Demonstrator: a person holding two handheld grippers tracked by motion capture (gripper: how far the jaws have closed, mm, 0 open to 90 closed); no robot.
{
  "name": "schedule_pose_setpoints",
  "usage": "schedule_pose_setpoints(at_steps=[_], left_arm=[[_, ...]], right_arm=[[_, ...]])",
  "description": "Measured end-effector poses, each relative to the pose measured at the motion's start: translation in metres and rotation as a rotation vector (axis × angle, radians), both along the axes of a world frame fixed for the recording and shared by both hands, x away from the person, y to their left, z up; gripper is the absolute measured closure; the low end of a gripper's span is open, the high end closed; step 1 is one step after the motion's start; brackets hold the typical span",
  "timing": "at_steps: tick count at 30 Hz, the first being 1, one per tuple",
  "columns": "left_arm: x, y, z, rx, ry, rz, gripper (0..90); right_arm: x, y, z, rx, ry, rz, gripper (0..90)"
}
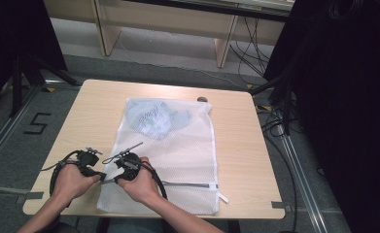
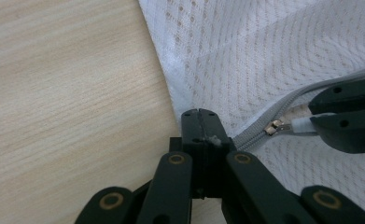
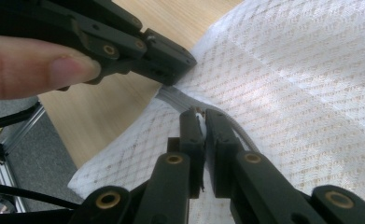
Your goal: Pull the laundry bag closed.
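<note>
Just one mesh bag (image 1: 178, 145) on one table (image 1: 246, 145); left gripper (image 2: 200, 116) clamping its zipper end, right gripper (image 3: 202, 116) pinching the pull tab (image 2: 301, 125).

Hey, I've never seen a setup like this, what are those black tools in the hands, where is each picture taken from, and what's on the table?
A person sits at a wooden table and holds a hand-worked black clamp in each hand. One picture looks down from above; the other two come from small cameras riding on each clamp.

A white mesh laundry bag lies flat on the table, with pale blue clothing inside its far end.

The left gripper is shut on the bag's edge where the grey zipper ends. The right gripper is shut on the white zipper pull. It looks set to work the zipper along the bag.
</note>
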State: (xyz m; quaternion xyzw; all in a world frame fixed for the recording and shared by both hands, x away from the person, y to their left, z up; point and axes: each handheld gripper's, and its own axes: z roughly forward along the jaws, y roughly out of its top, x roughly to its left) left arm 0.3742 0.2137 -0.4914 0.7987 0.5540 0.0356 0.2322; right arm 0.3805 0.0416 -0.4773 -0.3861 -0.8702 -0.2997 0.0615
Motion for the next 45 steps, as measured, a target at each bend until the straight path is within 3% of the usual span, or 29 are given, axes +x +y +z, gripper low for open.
schedule_pose_setpoints(at_steps=[28,45], left_arm=[[0.001,0.002,0.0,-0.005,0.006,0.001,89.9],[0.001,0.002,0.0,-0.007,0.007,-0.002,89.9]], right_arm=[[-0.009,-0.014,0.012,-0.001,-0.06,0.015,87.1],[-0.01,-0.022,0.015,0.008,-0.046,0.001,87.1]])
